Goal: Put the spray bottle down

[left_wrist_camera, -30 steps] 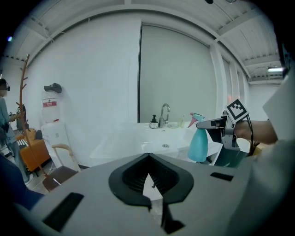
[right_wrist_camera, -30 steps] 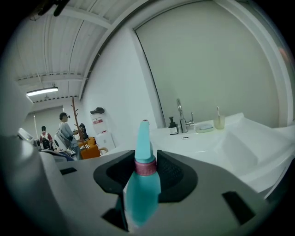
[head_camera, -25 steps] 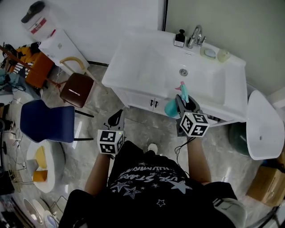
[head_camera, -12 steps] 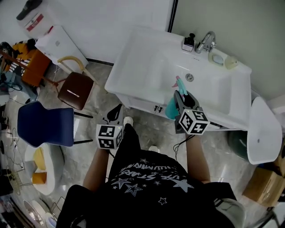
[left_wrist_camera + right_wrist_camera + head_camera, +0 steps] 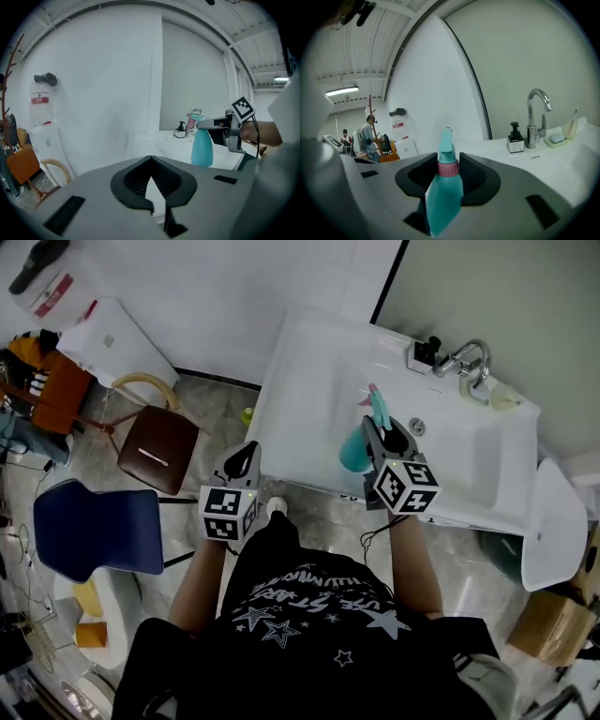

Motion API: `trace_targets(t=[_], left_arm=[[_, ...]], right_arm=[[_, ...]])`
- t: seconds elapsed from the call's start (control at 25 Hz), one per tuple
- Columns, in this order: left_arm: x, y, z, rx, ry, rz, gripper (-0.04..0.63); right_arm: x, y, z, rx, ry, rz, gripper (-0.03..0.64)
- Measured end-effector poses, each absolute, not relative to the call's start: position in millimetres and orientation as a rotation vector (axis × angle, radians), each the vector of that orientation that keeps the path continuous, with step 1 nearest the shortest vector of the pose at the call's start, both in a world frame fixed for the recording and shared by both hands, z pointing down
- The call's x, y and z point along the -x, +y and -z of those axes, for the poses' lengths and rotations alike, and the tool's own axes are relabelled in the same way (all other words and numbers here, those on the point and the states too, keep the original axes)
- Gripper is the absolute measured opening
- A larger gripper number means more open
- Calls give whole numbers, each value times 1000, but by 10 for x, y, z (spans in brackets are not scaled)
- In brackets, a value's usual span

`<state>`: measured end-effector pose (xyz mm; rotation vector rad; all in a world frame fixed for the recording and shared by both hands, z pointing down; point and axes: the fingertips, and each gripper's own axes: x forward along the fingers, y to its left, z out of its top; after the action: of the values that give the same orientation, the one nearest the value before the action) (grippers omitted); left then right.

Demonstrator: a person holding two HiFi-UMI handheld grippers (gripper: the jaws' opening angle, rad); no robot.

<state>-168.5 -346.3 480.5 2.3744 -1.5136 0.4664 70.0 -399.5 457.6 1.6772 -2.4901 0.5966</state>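
Note:
The teal spray bottle (image 5: 356, 448) with a pink collar is held upright in the air by my right gripper (image 5: 380, 427), whose jaws clamp its neck. In the right gripper view the bottle (image 5: 444, 192) fills the gap between the jaws of the right gripper (image 5: 448, 161). It hangs over the front part of the white sink counter (image 5: 309, 399). My left gripper (image 5: 246, 454) is at the counter's left corner, empty, fingertips together. From the left gripper (image 5: 151, 161) I see the bottle (image 5: 202, 147) and the right gripper (image 5: 206, 124) off to the right.
A faucet (image 5: 469, 357), a black soap dispenser (image 5: 424, 354) and a soap dish stand at the sink's back. A brown stool (image 5: 161, 448) and a blue chair (image 5: 89, 531) are on the floor to the left. A white toilet lid (image 5: 553, 531) is at the right.
Both grippers have travelled forward towards the sink with the person. The bottle, earlier before the sink's front edge, now hangs over the counter. Neither grip has changed.

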Motion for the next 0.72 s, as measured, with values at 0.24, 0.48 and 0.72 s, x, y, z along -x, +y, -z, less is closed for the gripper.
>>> trace_targets(t=[0.24, 0.48, 0.72], left_arm=[[2050, -3929, -4872, -2374, -1490, -480, 15], [2314, -4257, -4988, -2366, -1455, -492, 15], [2499, -4551, -5042, -2366, -1434, -500, 15]], right_arm=[[-148, -4513, -4685, -1644, -2500, -603, 156], [228, -4995, -4784, -1668, -2496, -577, 156], [550, -5369, -4889, -1668, -2498, -577, 156]])
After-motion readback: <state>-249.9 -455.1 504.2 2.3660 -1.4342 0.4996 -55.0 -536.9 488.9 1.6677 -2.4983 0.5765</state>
